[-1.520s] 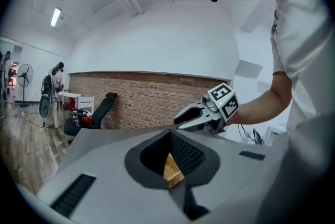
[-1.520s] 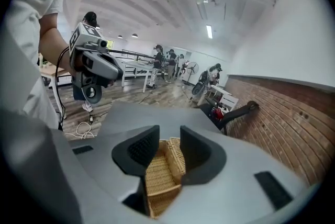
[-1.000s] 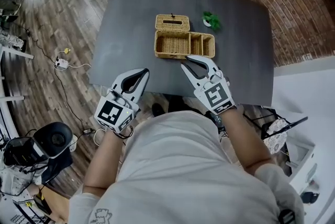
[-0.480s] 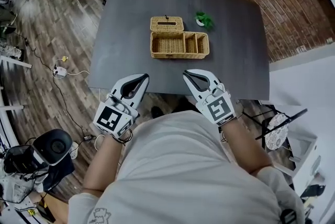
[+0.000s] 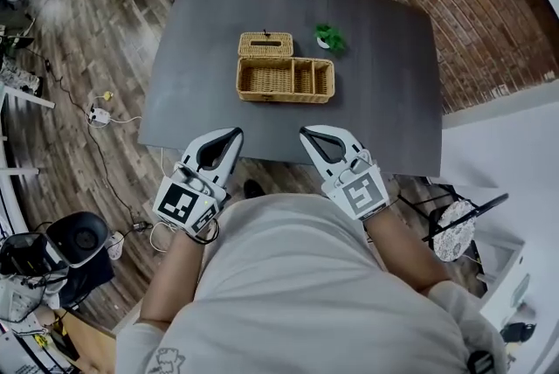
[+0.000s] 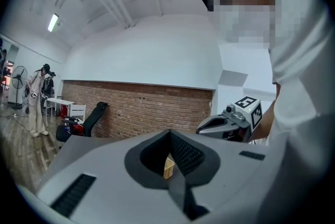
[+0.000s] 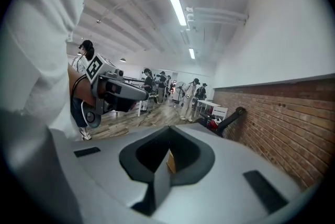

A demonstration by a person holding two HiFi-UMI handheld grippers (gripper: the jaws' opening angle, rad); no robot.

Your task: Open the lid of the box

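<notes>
**Item: wicker box (image 5: 285, 79), with lid (image 5: 266, 45).**

- Location: middle of the dark table (image 5: 196, 58). The long side faces the person.
- Condition: the three compartments stand uncovered, one large at the left and two small at the right. The lid lies flat at 11 o'clock from the box, against its far edge, slot upward. Whether a hinge joins them cannot be told. The opening looks done.
- Handling, by judgement: woven cane, so light, fairly stiff, with slight give. The rough surface is unlikely to slip, but a hard pinch could crack strands. The best hold is the lid's free far edge or the rim of its slot. The light body may need steadying.
- Nearby: a small green plant (image 5: 329, 37) at 1 o'clock from the box, close but apart.
- Left gripper (image 5: 237, 133): at 7 o'clock from the box, at the table's near edge. Jaws together, nothing between them.
- Right gripper (image 5: 304, 134): at 6 o'clock from the box. Its jaws have just been closing and now meet, holding nothing.
</notes>
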